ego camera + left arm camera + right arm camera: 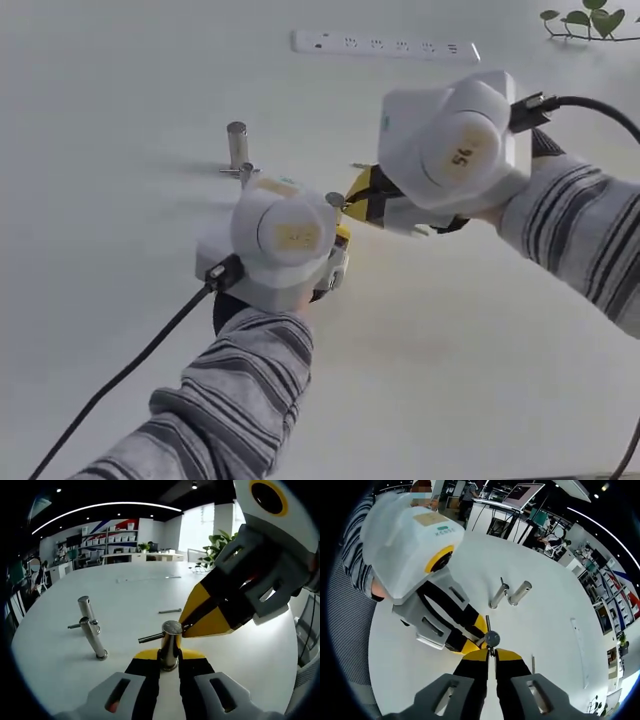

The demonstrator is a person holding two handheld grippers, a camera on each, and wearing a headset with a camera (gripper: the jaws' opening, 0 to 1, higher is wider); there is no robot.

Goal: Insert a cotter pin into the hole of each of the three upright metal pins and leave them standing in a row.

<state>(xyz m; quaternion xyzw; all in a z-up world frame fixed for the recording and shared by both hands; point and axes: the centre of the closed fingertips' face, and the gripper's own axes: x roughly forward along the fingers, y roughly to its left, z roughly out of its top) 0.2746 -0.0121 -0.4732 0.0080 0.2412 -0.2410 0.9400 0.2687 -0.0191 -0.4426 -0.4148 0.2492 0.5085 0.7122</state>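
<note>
At the near edge of the left gripper view, the left claw (pixel 170 656) is clamped narrow on the base of the held pin (pixel 170 639), which stands upright on the table (pixel 240 660). The right claw (pixel 192 625) sits at 2 o'clock of the pin head, tips pinched on the cotter pin (pixel 150 638). That cotter pokes out the pin's 9 o'clock side just under the head, so it looks threaded thru, not let go yet. Further out at 10 o'clock the mid pin (pixel 93 639) stands w/ a seated cotter (pixel 74 626) sticking out near its top, prob done. Just behind it the far pin (pixel 86 607) looks bare. A spare cotter (pixel 170 611) lies loose at 12 o'clock. Judgement: 1 done, 1 in hand, 1 left; row not set yet
</note>
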